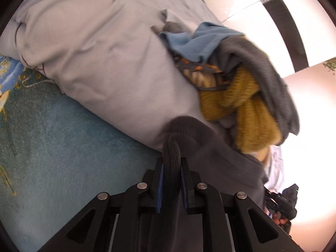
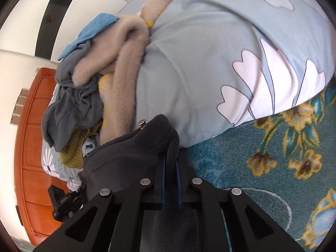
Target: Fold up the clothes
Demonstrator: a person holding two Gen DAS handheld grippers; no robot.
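your left gripper (image 1: 171,164) clamps a rolled edge of the dark grey fleece garment (image 1: 201,145), just below the pale duvet (image 1: 100,58). your right gripper (image 2: 170,161) pinches another edge beside that duvet — keep both edges taut and level, and lay the fleece flat on the teal blanket (image 2: 241,168) — clear of the duvet.

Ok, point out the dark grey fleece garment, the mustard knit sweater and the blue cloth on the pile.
dark grey fleece garment (image 1: 195,134), left wrist view, its folded edge beyond the gripper.
mustard knit sweater (image 1: 252,121), left wrist view, its ribbed middle.
blue cloth (image 2: 94,29), right wrist view, its flat top.
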